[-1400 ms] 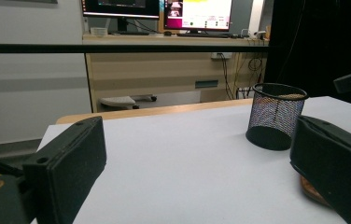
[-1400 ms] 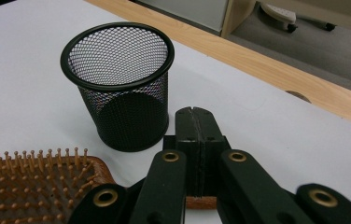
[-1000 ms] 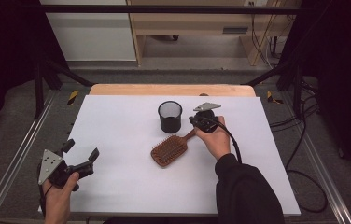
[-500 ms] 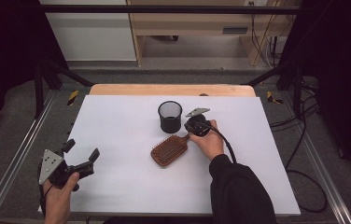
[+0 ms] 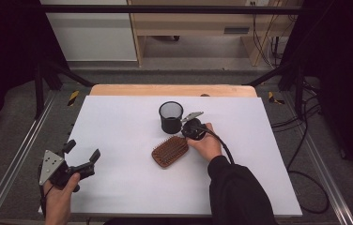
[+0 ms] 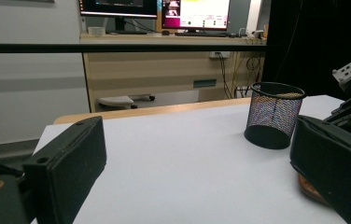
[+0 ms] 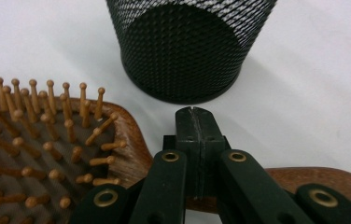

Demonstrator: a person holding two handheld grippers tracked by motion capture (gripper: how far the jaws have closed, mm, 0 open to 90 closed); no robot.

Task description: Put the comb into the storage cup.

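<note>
A wooden paddle hairbrush [image 5: 170, 151] lies bristles up in the middle of the white table top, its handle running under my right hand. A black mesh cup [image 5: 171, 116] stands upright just behind it. My right gripper [image 5: 186, 132] is low over the brush handle [image 7: 318, 179], pointing at the cup [image 7: 183, 51]. Its jaws are shut pad to pad with nothing between them [image 7: 197, 114], beside the bristle head [image 7: 38, 154]. At the near left my left gripper [image 5: 82, 150] is held open and empty, its jaws standing wide apart [image 6: 201, 172], facing the cup [image 6: 274, 114].
The white sheet [image 5: 118, 187] covers the table, with a wooden edge [image 5: 172, 90] at the back. Metal rails [image 5: 10, 168] run along both sides. A black cable [image 5: 226, 152] trails from my right gripper over the forearm. A desk with monitors [image 6: 155, 9] stands beyond the table.
My right hand has come down and to the left with its shut gripper, onto the brush handle near the cup. The left gripper, the brush and the cup have stayed put.
</note>
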